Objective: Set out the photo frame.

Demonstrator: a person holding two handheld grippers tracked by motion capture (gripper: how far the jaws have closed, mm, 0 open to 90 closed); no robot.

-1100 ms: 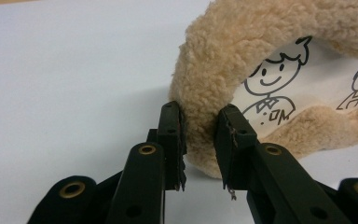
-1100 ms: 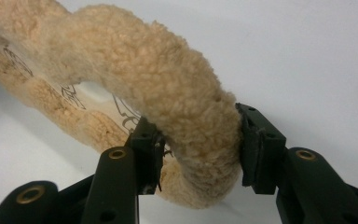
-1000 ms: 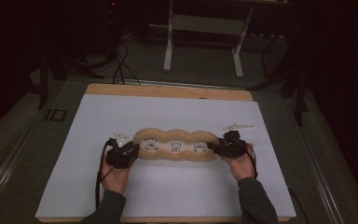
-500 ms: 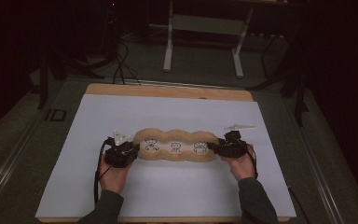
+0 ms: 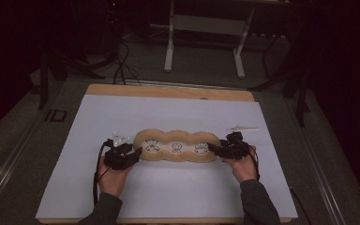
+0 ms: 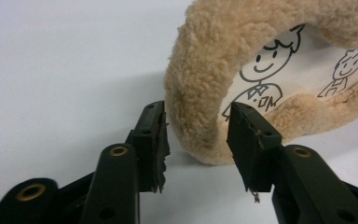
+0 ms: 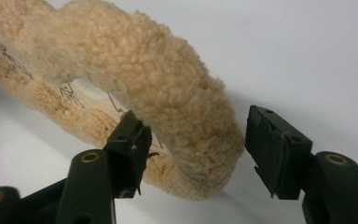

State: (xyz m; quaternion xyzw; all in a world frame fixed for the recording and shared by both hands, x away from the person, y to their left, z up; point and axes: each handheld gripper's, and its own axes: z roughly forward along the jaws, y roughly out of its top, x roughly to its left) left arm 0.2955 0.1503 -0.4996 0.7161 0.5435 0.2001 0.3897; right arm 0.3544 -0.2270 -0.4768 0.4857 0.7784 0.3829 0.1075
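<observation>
I see the fleecy tan frame (image 5: 177,146) lying flat near the middle of the white sheet (image 5: 168,112), wide bare paper on every side. My left gripper (image 5: 132,155) straddles its left rim, jaws just opening, pads off the fleece. My right gripper (image 5: 215,148) straddles the right end likewise, also parting. A wooden table edge (image 5: 168,91) borders the dark room.

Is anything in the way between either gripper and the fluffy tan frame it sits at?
Nothing visible is. The left gripper has its fingers to either side of the plush frame rim at one end, and the right gripper does likewise at the other end. Both have just been opening, with gaps between the pads and the fleece.
</observation>
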